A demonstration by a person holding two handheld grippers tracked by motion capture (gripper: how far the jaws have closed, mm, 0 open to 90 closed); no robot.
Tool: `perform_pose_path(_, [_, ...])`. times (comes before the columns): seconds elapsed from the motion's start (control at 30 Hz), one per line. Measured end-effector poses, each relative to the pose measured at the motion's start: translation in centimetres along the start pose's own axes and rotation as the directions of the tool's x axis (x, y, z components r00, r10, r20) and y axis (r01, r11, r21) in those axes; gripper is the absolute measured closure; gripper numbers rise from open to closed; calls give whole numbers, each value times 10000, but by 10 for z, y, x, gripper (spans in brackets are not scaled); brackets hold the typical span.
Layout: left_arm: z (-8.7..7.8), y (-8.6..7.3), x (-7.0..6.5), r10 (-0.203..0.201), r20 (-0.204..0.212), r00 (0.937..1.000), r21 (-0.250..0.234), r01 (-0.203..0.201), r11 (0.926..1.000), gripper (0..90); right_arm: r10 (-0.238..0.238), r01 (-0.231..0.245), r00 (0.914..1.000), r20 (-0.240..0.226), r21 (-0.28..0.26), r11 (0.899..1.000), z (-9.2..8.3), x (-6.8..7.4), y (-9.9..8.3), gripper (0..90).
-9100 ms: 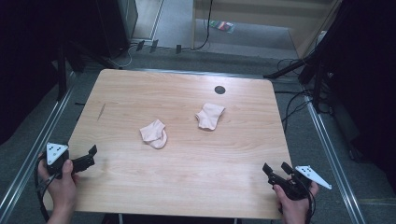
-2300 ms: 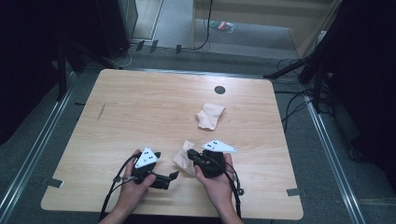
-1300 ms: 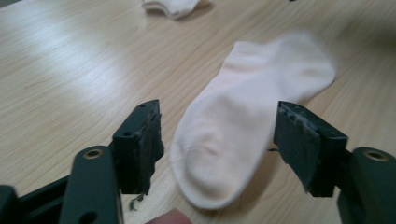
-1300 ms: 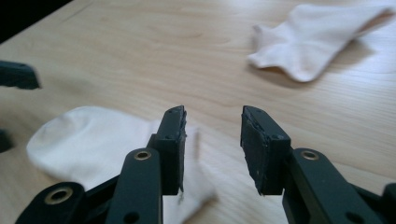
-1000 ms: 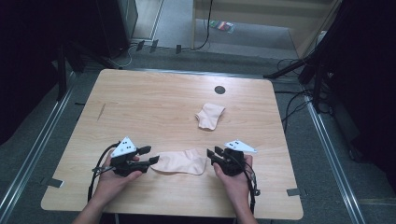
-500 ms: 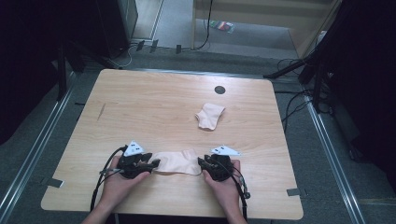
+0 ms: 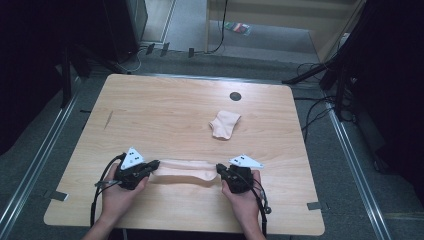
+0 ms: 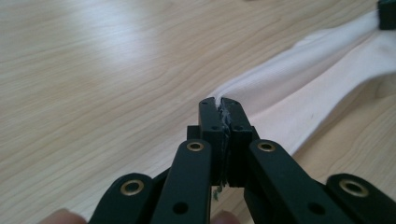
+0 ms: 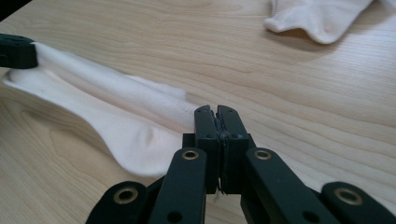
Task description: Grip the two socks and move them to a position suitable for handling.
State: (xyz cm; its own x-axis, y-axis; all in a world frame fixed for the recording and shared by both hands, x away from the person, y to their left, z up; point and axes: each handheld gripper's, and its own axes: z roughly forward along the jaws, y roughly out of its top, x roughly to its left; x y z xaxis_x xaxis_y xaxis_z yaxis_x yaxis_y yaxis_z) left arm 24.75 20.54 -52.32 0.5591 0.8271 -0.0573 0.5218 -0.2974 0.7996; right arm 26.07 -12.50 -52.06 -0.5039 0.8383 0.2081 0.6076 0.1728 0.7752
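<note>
Sock point(image 7: 182, 171) lies stretched flat at the table's point(image 7: 165, 107) near edge; my left gripper point(image 7: 150, 165) and right gripper point(image 7: 221, 171) have just been closing and now pinch its ends, where half a second ago they were looser.

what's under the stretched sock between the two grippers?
Bare wooden table shows all around the stretched sock, which lies flat on it. The patch of table directly beneath is covered, so anything there can't be seen.
</note>
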Motion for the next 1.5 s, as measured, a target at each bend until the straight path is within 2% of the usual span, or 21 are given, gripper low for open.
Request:
perform_pose_path(0.13, [-3,-1,5,-49,342,9994,126,44,9999,900,202,-202,9998,24,-81,9998,-3,-4,0,894])
perform_pose_path(0.17, [-1,-1,-1,358,667,9971,-4,-359,9994,900,107,-108,9999,-120,-65,9999,-3,-3,-1,893])
perform_pose_path(0.2, [-1,-1,-1,358,667,9971,-4,-359,9994,900,107,-108,9999,-120,-65,9999,-3,-3,-1,893])
perform_pose_path(0.23, [2,-1,-9,741,879,9934,78,-751,9971,900,-68,70,9996,-276,59,10000,-1,0,-2,892])
perform_pose_path(0.33, [4,-2,-14,910,811,9925,48,-917,9958,897,-177,183,9994,-314,197,9996,1,3,-3,890])
perform_pose_path(0.37, [5,-2,-14,630,955,9934,83,-640,9979,890,-229,244,9989,-401,376,9990,3,3,-4,888])
perform_pose_path(0.47, [4,-4,-12,290,1043,9941,-39,-287,9996,873,-238,262,9982,-555,416,9988,4,2,-5,885])
perform_pose_path(0.5, [4,-5,-11,167,1258,9919,11,-170,9999,842,-254,282,9980,-584,486,9984,4,2,-5,884])
perform_pose_path(0.73, [5,-5,-12,208,1676,9856,14,-213,9998,771,-175,213,9980,-609,621,9978,5,-2,-6,879])
perform_pose_path(0.8, [6,-5,-13,227,1713,9850,1,-230,9997,699,-168,208,9977,-654,613,9979,6,-3,-6,834])
perform_pose_path(0.83, [6,-4,-12,99,1546,9879,-226,-65,9997,581,-123,159,9978,-648,557,9983,6,-5,-6,666])
perform_pose_path(0.87, [6,-4,-12,99,1546,9879,-226,-65,9997,507,-123,159,9978,-648,557,9983,6,-5,-6,666])
perform_pose_path(0.9, [6,-3,-11,-57,1547,9879,-351,113,9993,507,-107,137,9982,-585,502,9986,6,-6,-6,591])
perform_pose_path(0.93, [5,-3,-10,-247,1534,9879,-481,324,9983,392,-85,97,9987,-493,245,9997,4,-9,-5,526])
perform_pose_path(1.03, [2,-3,0,-723,1382,9878,-912,854,9922,293,136,-147,9985,-523,-204,9997,-2,-14,-1,514])
perform_pose_path(1.2, [4,-2,10,-1177,1165,9862,-1113,1307,9852,248,130,-143,9996,-257,-491,9987,-5,-22,7,515])
perform_pose_path(1.3, [8,0,19,-1509,982,9837,-1176,1621,9797,244,75,-67,9999,100,-769,9970,-2,-29,22,523])
perform_pose_path(1.4, [11,2,23,-1625,865,9829,-1075,1714,9793,245,-117,146,9994,340,-849,9963,4,-30,31,528])
perform_pose_path(1.43, [14,4,25,-1681,767,9828,-1056,1756,9788,245,-570,620,9963,641,-775,9951,15,-30,40,536])
perform_pose_path(1.47, [14,4,25,-1681,767,9828,-1056,1756,9788,245,-570,620,9963,641,-775,9951,15,-30,40,536])
perform_pose_path(1.5, [17,7,27,-1723,704,9825,-1093,1793,9777,246,-901,950,9930,767,-639,9934,27,-31,50,536])
